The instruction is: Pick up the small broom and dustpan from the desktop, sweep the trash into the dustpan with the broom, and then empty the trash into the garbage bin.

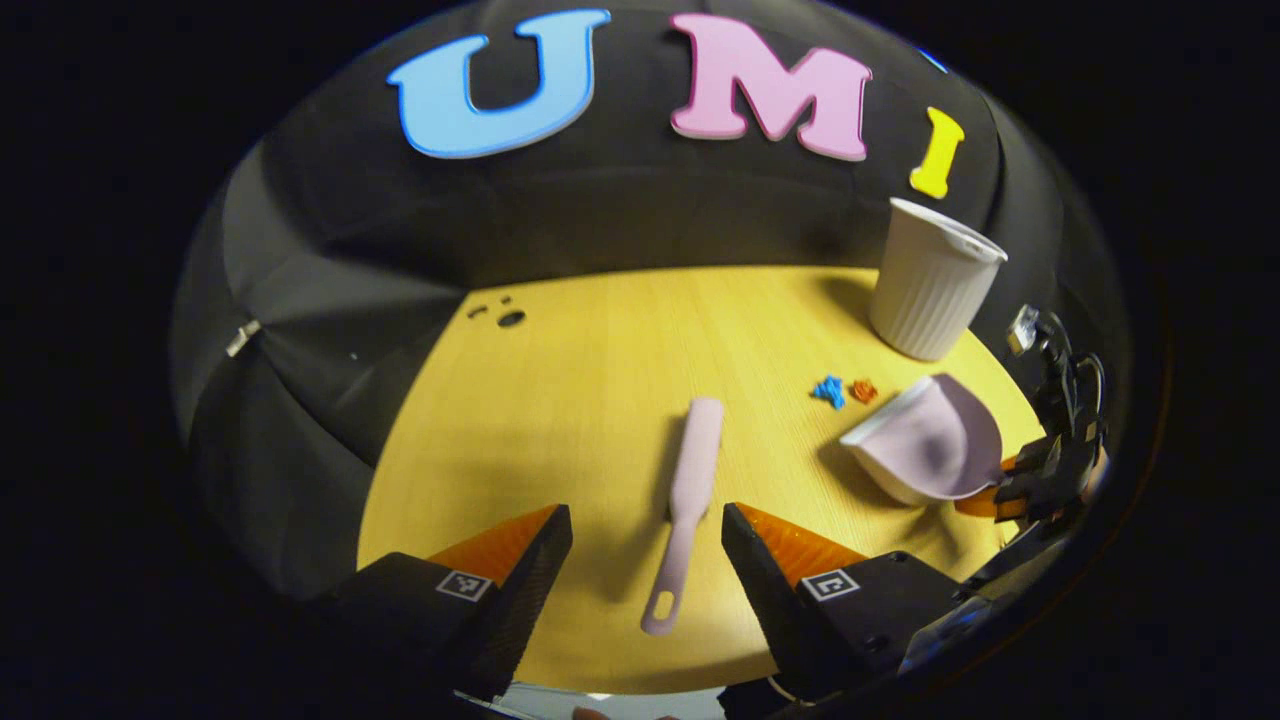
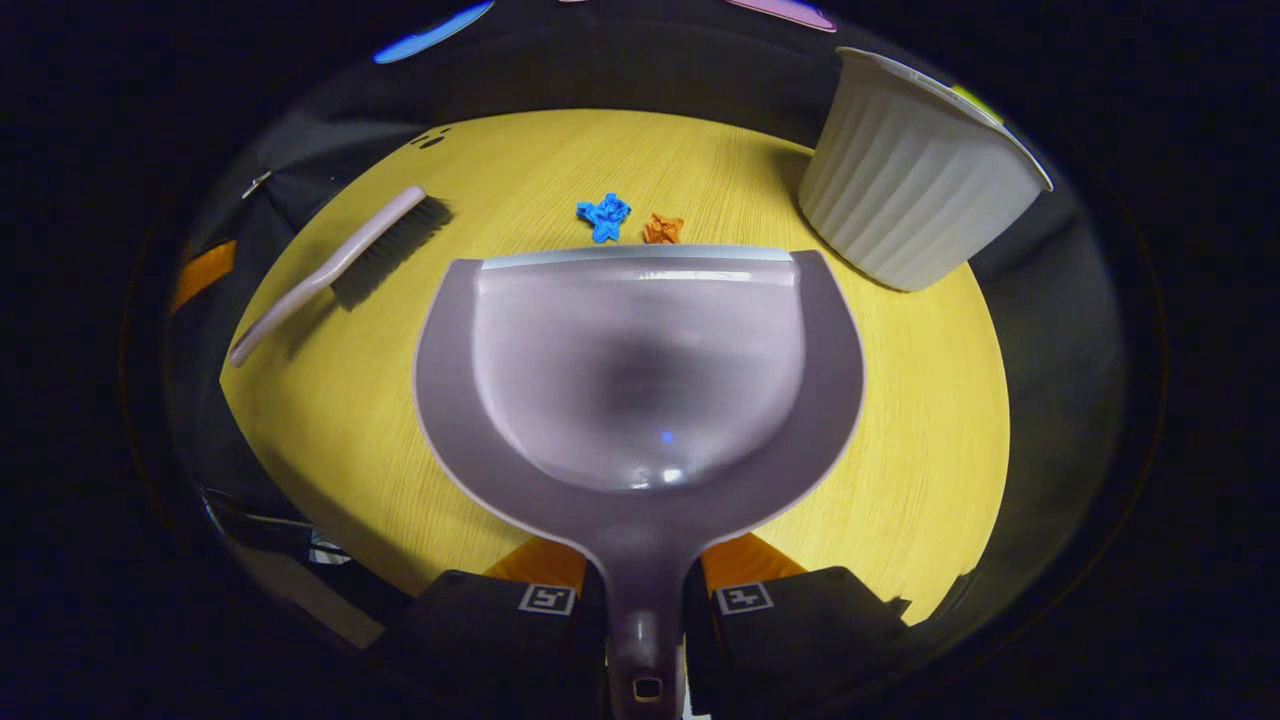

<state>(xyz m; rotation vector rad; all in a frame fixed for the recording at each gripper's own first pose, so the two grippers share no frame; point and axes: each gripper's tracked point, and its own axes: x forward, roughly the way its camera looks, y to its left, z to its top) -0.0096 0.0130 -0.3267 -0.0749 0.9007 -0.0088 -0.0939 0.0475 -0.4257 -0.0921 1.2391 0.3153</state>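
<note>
A pale lilac broom (image 1: pixel 690 490) lies on the yellow desktop (image 1: pixel 600 370), its handle pointing toward my left gripper (image 1: pixel 647 528), which hangs open above the handle without touching it. In the right gripper view the broom (image 2: pixel 350 260) lies at the left, bristles down. My right gripper (image 2: pixel 640 580) is shut on the handle of the lilac dustpan (image 2: pixel 640 370), whose front lip sits just short of a blue scrap (image 2: pixel 603 216) and an orange scrap (image 2: pixel 662 229). The left gripper view shows the dustpan (image 1: pixel 930 445), the right gripper (image 1: pixel 1040 480) and both scraps (image 1: pixel 828 390) at the right.
A white ribbed garbage bin (image 2: pixel 915 190) stands upright at the far right of the desktop, also seen as the bin (image 1: pixel 930 290) in the left gripper view. Small dark holes (image 1: pixel 510 318) mark the desk's far left. Black cloth walls surround the table.
</note>
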